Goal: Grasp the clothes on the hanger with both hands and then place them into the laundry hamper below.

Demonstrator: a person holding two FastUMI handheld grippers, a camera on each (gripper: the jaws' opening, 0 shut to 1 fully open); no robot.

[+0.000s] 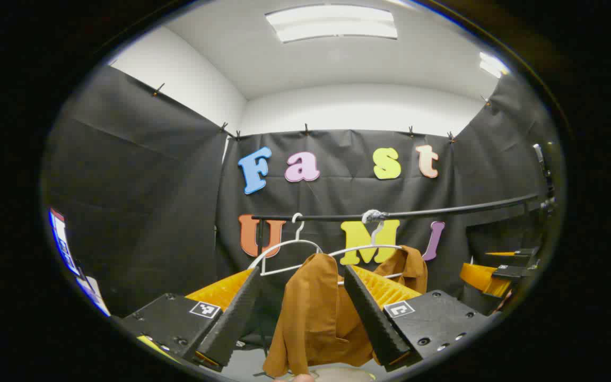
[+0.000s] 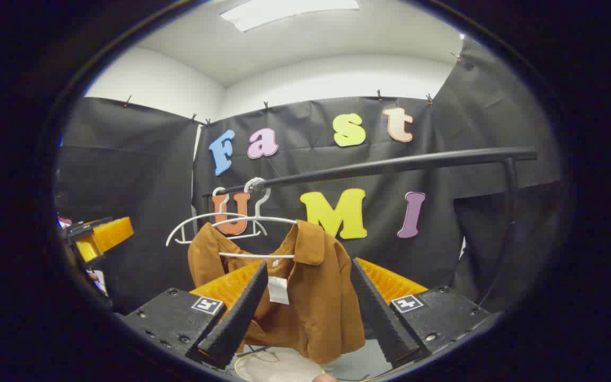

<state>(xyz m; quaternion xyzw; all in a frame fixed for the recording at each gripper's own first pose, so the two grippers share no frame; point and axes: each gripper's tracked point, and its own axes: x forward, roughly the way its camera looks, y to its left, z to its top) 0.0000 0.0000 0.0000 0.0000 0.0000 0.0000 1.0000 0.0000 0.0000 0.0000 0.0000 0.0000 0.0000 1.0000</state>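
Observation:
A brown shirt [image 1: 319, 313] hangs from a white hanger [image 1: 361, 249] on the black rail [image 1: 443, 211]. A second white hanger [image 1: 284, 246] hangs bare to its left. My left gripper [image 1: 301, 286] is open, its fingers on either side of the shirt's near shoulder but short of it. In the right gripper view the same brown shirt [image 2: 316, 297] hangs on its hanger [image 2: 242, 220] under the rail [image 2: 390, 165]. My right gripper [image 2: 310, 278] is open too, with the shirt's front between and beyond its fingers. A pale hamper rim [image 2: 279, 367] shows below the shirt.
The other gripper [image 1: 496, 273] appears at the right edge of the left gripper view, and at the left edge [image 2: 96, 236] of the right gripper view. The rail's upright post [image 2: 507, 223] stands at the right. Black cloth walls close the booth.

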